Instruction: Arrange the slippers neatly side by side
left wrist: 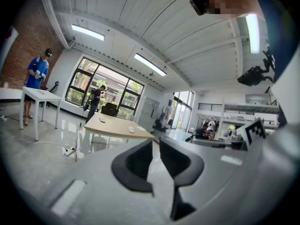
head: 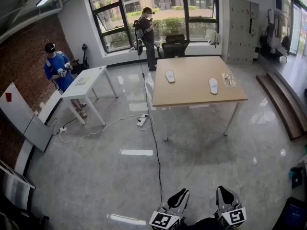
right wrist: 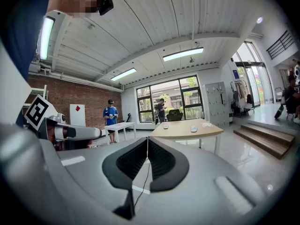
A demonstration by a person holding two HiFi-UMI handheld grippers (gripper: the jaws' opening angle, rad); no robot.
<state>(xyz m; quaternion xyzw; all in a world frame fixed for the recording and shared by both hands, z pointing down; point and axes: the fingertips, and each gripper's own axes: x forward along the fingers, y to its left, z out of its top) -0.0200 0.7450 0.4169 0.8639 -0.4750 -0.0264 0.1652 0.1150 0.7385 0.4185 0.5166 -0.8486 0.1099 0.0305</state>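
1. Head view. My left gripper (head: 178, 198) and right gripper (head: 224, 195) hang low and near each other. The wooden table (head: 192, 97) stands well ahead of both. On it lie two white slippers, well apart: the left slipper (head: 170, 76) and the right slipper (head: 213, 86).
2. Left gripper view. My left gripper (left wrist: 155, 142) shows a narrow slit between its jaws, with nothing in it. The table (left wrist: 117, 125) lies far ahead and left of the jaws, carrying the left slipper (left wrist: 102, 119) and right slipper (left wrist: 131, 130).
3. Right gripper view. My right gripper (right wrist: 147, 142) has its jaws closed together, empty. The table (right wrist: 187, 134) lies far ahead and slightly right, with the left slipper (right wrist: 165, 126) and right slipper (right wrist: 193, 129). I judge the slippers light, flat and pliant. A pinch at the heel edge of the sole should serve, though the toe may droop.
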